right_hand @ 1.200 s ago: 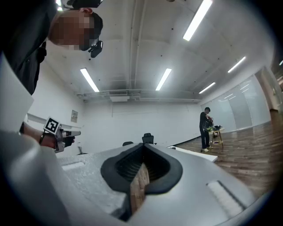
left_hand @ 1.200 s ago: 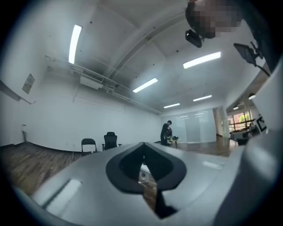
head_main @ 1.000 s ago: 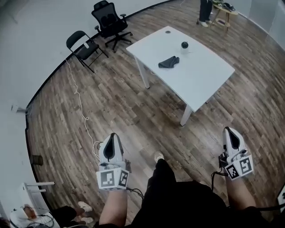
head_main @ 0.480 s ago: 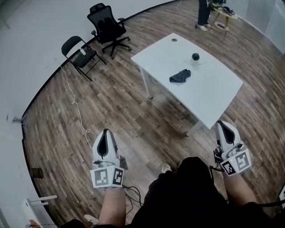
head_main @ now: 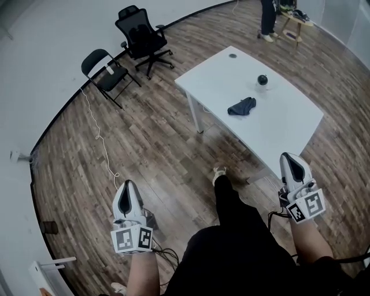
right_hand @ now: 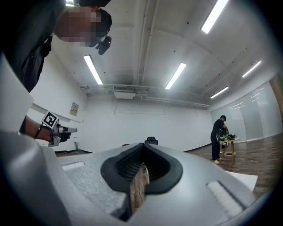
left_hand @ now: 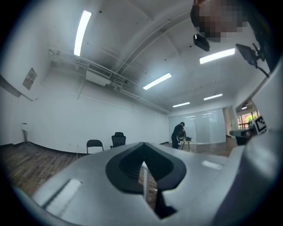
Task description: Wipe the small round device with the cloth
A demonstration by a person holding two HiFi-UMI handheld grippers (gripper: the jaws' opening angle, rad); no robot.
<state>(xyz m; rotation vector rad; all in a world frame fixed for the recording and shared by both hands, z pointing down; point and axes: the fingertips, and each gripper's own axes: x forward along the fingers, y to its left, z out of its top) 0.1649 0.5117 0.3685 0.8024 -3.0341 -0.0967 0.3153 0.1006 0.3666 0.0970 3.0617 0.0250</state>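
Head view suggests the wiping has not begun. The dark cloth lies on the white tabletop at upper right, with the small round device near it, further up the frame. The left hand-held gripper at lower left and the right hand-held gripper at lower right both have their jaws together and hold nothing, well apart from the cloth. Picking up the cloth and wiping remain.

A white table stands on the wooden floor. By the curved wall are two black chairs, well apart from the table: an office chair and a folding chair. A thin white cable lies on the floor. Far behind, a person stands beside a small wooden stool.
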